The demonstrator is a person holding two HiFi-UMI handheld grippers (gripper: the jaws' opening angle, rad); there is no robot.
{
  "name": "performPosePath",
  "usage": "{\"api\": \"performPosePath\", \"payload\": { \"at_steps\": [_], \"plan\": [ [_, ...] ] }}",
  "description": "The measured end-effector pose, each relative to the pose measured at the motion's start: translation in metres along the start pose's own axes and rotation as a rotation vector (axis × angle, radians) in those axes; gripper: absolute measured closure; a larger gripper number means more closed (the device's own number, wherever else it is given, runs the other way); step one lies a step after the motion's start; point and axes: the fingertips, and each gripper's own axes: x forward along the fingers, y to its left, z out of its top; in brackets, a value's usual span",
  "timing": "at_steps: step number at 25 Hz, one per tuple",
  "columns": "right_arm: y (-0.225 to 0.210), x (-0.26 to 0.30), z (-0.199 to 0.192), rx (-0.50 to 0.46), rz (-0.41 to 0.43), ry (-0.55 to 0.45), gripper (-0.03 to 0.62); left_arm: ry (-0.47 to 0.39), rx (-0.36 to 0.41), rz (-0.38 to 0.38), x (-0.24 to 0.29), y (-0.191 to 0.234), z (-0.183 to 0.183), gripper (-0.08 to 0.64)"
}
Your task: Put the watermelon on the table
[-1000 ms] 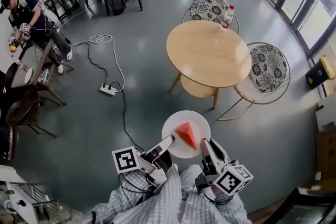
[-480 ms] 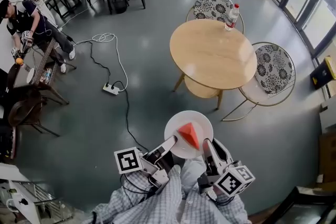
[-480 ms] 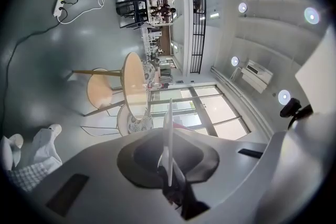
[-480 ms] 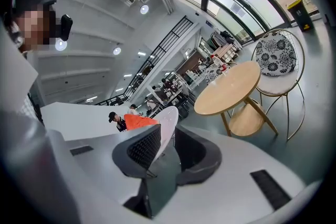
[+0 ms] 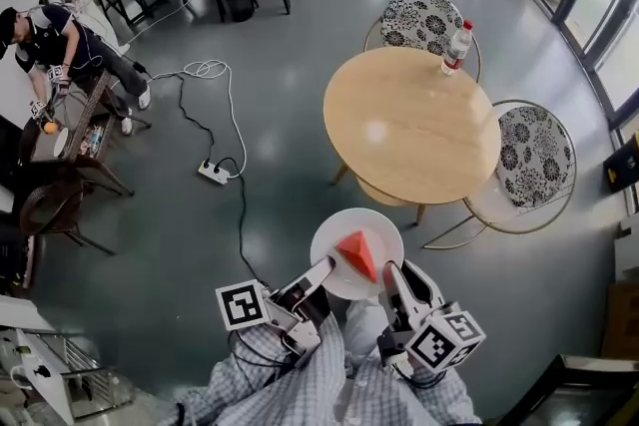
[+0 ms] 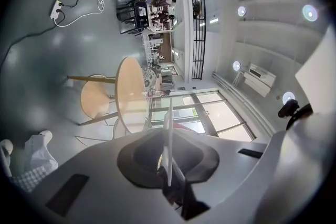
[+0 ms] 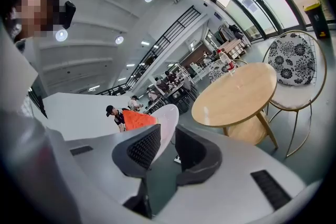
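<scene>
Red triangular watermelon wedge (image 5: 356,255) sits on round white plate (image 5: 332,232), held above the floor. Left gripper (image 5: 321,270) pinches the plate's near-left rim. Right gripper (image 5: 392,272) jaws spread, rim between them, apparently unclamped. Round wooden table (image 5: 409,125) lies ahead, well apart, slightly rightward.

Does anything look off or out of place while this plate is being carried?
Nothing spilled or damaged. The watermelon sits on the plate. One oddity: only the left gripper pinches the plate's rim; the fingers of the right gripper stand apart around it. A power strip lies loose on the floor.
</scene>
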Motion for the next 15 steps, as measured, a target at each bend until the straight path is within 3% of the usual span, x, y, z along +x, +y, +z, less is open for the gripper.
{"api": "performPosePath", "payload": {
  "at_steps": [6, 15],
  "plan": [
    [-0.039, 0.028, 0.042, 0.043, 0.013, 0.043, 0.502, -0.034, -0.009, 0.011, 0.059, 0.002, 0.016, 0.529],
    [-0.084, 0.07, 0.088, 0.032, 0.061, 0.095, 0.503, -0.087, 0.012, 0.035, 0.123, 0.012, 0.041, 0.529]
  ]
}}
